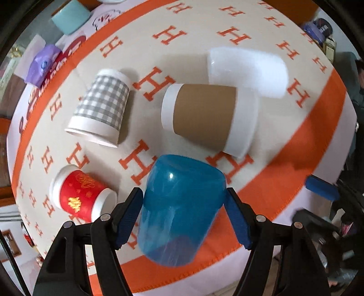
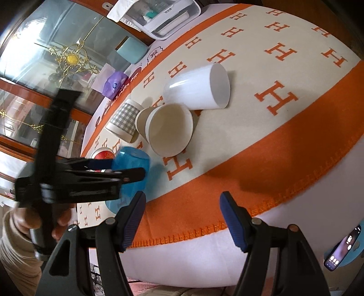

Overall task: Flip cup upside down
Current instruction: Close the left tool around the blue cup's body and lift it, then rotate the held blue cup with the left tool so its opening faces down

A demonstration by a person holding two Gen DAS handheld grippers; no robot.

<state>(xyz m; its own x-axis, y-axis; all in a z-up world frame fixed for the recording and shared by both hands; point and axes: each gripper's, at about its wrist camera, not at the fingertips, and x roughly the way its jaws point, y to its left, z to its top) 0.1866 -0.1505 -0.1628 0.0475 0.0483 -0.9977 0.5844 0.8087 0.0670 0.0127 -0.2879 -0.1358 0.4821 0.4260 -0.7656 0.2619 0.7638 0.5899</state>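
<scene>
The left gripper (image 1: 183, 205) grips the blue cup (image 1: 179, 209) between its two blue pads, one pressed on each side of the translucent wall; the cup hangs tilted above the near orange border of the tablecloth (image 1: 295, 145), closed base pointing away and open mouth toward the camera. The right wrist view shows what the left cannot: the left gripper from the side, dark and motion-blurred, with the person's hand (image 2: 34, 218) wrapped on its handle, and the blue cup (image 2: 134, 166) poking out past its fingers over the cloth's edge. The right gripper (image 2: 183, 216) holds nothing, its jaws spread wide over the orange border, well apart from every cup.

Beyond the blue cup, the left view shows a red cup (image 1: 79, 193) lying on its side to the left, a grey checked cup (image 1: 100, 107) standing mouth down farther back, and a brown-sleeved paper cup (image 1: 204, 116) lying on its side in the middle. A white cup (image 1: 248, 70) lies just behind the brown one, touching or nearly so. In the right view the brown-sleeved cup's open mouth faces the camera, hiding part of the checked cup, and the left gripper covers most of the red cup.

At the table's far edge sit a teal box (image 1: 70, 17) and a purple packet (image 1: 43, 66). A phone (image 2: 343, 248) lies off the table, low on the right.
</scene>
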